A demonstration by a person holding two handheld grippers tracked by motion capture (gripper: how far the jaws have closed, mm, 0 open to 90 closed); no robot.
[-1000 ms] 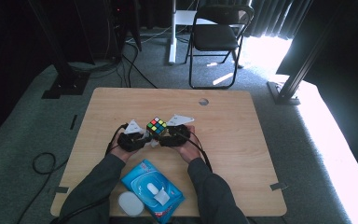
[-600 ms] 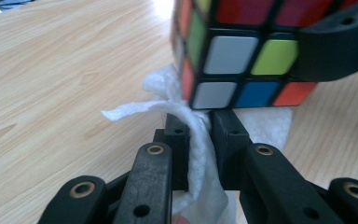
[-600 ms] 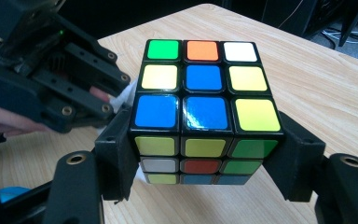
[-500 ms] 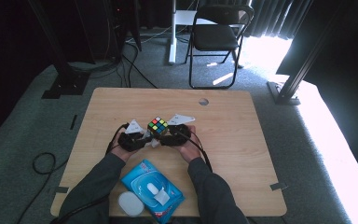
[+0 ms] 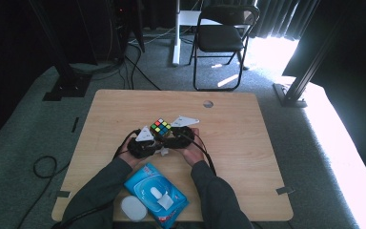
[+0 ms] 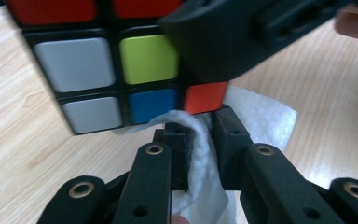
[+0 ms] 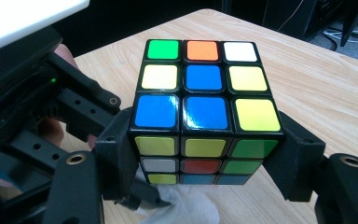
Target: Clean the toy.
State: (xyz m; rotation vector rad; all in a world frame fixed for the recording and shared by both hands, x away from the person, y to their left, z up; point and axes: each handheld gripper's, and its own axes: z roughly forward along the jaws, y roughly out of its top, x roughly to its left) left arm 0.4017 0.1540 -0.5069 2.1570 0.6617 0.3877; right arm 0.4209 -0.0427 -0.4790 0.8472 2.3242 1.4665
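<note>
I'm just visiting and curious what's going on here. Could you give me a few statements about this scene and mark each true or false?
1. The right tool grips the puzzle cube by two opposite sides. True.
2. The left tool pinches a white wipe. True.
3. The cube lies flat on the table, untouched. False: the right tool holds it.
4. The blue wipes pack sits at the table's far edge. False: it is at the near edge, between the person's forearms.

Blue wipes pack (image 5: 156, 193) lying at near table (image 5: 248, 143) edge, white round lid (image 5: 133, 208) sitting just beside it; black folding chair (image 5: 224, 36) standing beyond table
</note>
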